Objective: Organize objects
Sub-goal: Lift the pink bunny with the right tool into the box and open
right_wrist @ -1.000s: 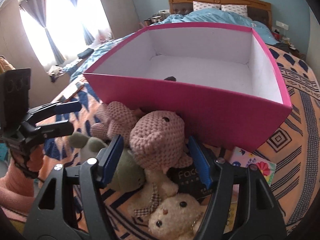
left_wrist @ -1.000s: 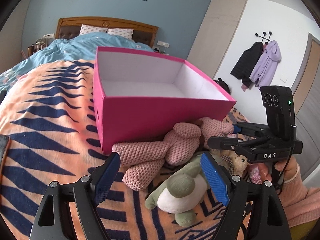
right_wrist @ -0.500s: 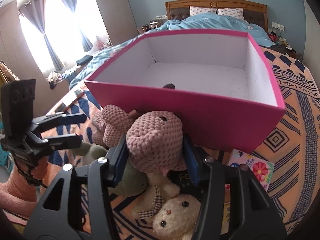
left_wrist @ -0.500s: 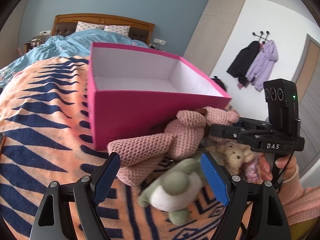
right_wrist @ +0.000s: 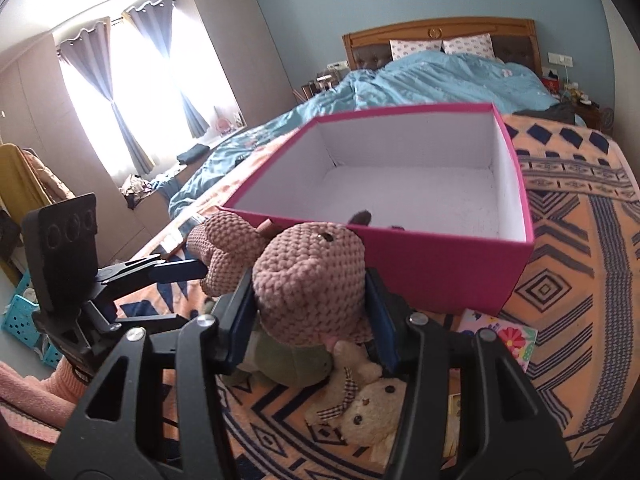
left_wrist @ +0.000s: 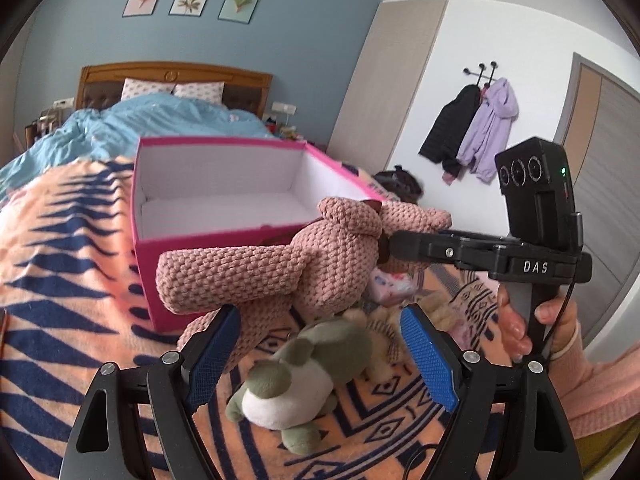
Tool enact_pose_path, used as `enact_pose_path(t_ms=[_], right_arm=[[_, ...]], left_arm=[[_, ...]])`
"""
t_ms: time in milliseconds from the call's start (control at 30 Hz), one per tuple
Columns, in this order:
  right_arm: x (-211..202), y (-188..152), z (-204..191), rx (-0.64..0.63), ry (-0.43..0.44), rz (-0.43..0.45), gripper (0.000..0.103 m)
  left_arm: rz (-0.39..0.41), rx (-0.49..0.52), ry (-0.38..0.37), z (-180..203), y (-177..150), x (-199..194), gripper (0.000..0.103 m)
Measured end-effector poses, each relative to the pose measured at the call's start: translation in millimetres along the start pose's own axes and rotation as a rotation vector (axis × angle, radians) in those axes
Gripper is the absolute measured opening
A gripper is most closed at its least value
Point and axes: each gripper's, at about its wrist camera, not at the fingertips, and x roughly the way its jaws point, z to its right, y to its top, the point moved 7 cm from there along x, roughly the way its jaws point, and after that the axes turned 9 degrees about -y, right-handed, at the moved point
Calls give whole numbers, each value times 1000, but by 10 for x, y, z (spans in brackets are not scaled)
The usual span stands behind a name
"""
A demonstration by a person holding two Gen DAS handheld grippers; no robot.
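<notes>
A: Where is the thing you are holding?

B: Your right gripper (right_wrist: 310, 312) has its jaws clamped on the head of the pink knitted toy (right_wrist: 308, 280), low in the centre of the right wrist view. They have just been closing, and the head now fills the gap between them. The toy hangs clear of the blanket (right_wrist: 580, 280), in front of the pink box's (right_wrist: 440, 272) near wall.

A: And your other gripper?

B: Your left gripper (left_wrist: 320, 356) stands with its jaws wide and nothing between them, at the bottom of the left wrist view. The green plush (left_wrist: 296, 376) lies on the blanket under that gap, beside the cream bear (right_wrist: 372, 408).
</notes>
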Motion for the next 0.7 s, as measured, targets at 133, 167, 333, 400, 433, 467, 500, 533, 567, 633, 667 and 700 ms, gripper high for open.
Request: enact_pose_path(t_ms=[133, 167, 333, 400, 433, 467, 500, 533, 567, 633, 667, 700], right_arm=[[-61, 60, -42, -3, 22, 20, 54], [-68, 77, -53, -5, 25, 23, 54], [-109, 159, -96, -13, 39, 42, 54], [-133, 208, -116, -19, 44, 52, 54], [-145, 239, -127, -25, 43, 60, 54], [-154, 274, -134, -31, 43, 67, 54], [-161, 317, -144, -37, 46, 74, 54], [-170, 354, -151, -42, 47, 81, 54], [-179, 408, -164, -55, 44, 92, 54], [-190, 494, -178, -65, 44, 107, 54], [-188, 554, -181, -72, 44, 117, 54], [-184, 594, -172, -74, 45, 124, 54]], left_arm=[[15, 19, 11, 20, 118, -30, 75], [16, 21, 12, 21, 146, -30, 73], [26, 34, 16, 15, 286, -43, 63], [34, 39, 20, 12, 375, -45, 61], [37, 45, 24, 13, 421, -45, 60], [42, 54, 29, 14, 478, -46, 60], [46, 60, 33, 11, 516, -43, 60], [50, 65, 38, 2, 572, -40, 59], [51, 68, 40, -9, 610, -36, 59], [58, 76, 43, -31, 712, -31, 59], [60, 77, 45, -46, 756, -26, 59], [63, 77, 47, -56, 812, -17, 59]])
